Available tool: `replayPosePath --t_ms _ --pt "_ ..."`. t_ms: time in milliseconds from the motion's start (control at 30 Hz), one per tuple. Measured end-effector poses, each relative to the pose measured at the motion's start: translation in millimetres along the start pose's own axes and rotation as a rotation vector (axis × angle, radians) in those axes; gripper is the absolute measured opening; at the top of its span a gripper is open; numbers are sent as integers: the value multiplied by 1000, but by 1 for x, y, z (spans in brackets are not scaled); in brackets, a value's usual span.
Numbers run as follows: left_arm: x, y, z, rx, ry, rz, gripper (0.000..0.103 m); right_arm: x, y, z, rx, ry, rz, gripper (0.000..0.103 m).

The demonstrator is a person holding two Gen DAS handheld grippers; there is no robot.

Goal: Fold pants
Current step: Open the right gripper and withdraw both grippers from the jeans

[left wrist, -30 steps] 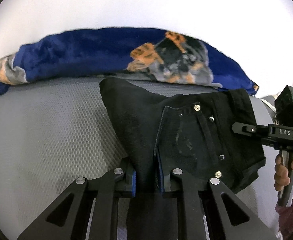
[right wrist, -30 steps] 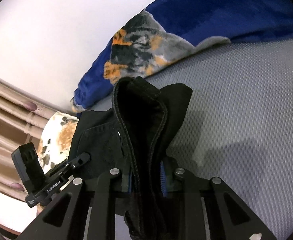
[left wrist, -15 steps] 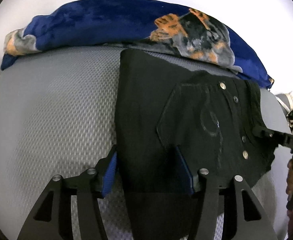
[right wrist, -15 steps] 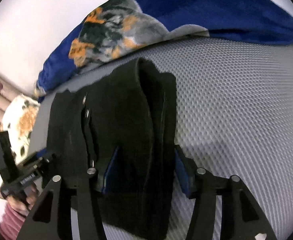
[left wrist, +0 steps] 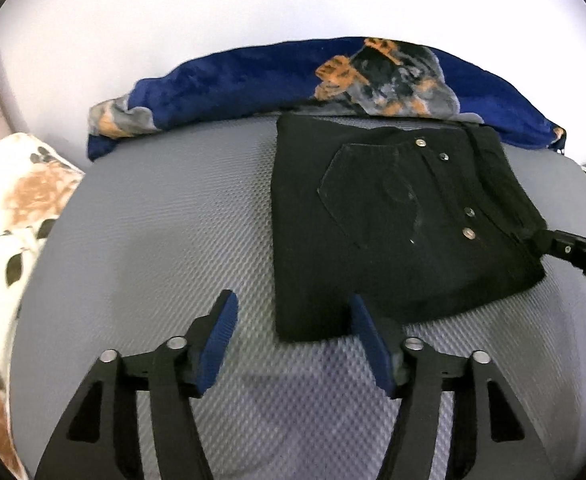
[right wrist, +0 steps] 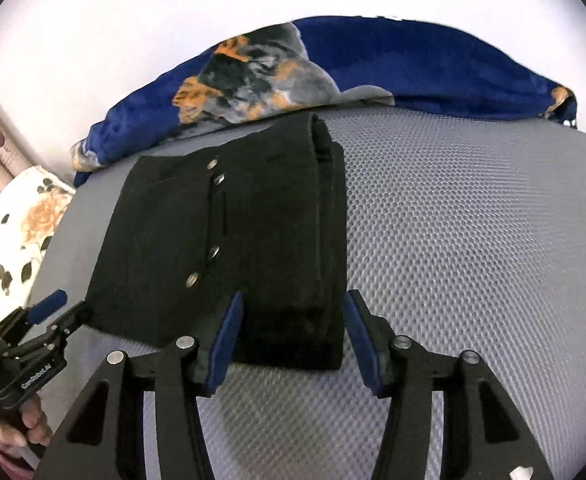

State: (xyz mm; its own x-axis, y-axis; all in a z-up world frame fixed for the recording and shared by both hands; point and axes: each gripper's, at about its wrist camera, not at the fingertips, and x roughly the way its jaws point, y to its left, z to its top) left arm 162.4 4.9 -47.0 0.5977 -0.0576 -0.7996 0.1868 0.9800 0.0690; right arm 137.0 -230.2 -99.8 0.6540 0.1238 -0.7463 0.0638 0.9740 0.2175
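The black pants (left wrist: 397, 224) lie folded into a flat rectangle on the grey mesh mattress (left wrist: 153, 240), back pocket and metal rivets facing up. They also show in the right wrist view (right wrist: 233, 248), with the thick waistband edge on the right. My left gripper (left wrist: 293, 330) is open and empty, its right finger at the near left corner of the pants. My right gripper (right wrist: 291, 326) is open, its jaws standing on either side of the near waistband end. The right gripper also shows at the pants' right edge in the left wrist view (left wrist: 573, 250).
A blue blanket with an orange and grey print (left wrist: 293, 76) lies bunched along the far edge by the white wall. A white floral pillow (left wrist: 9, 216) sits at the left. Bare grey mattress (right wrist: 473, 240) stretches right of the pants.
Both grippers opened and let go of the pants, then drew back. The pants went from lifted and bunched to lying flat and folded on the mattress.
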Motion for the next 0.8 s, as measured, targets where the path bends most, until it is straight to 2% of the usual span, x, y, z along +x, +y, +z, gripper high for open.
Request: replayPosePath --t_ms 100,267,367,500,667,800 --pt "-19 -3 -11 -1 -19 22 66 -14 14 -16 -43 -16 -36 55" --pt "-50 -2 -31 -27 -41 45 67 -39 38 -39 -104 -67 -91 76" --pt "-63 -3 -40 -38 -48 60 67 -56 50 -52 -125 -109 -107 85" --pt "-77 -7 -52 -31 -60 73 67 -68 60 -64 -130 -134 -123 90" --pt "-89 -10 -63 -43 -62 56 67 -76 66 -77 -113 -143 -129 91" --pt "-97 -12 -70 -44 -71 69 67 -79 67 -85 -97 -144 -135 92"
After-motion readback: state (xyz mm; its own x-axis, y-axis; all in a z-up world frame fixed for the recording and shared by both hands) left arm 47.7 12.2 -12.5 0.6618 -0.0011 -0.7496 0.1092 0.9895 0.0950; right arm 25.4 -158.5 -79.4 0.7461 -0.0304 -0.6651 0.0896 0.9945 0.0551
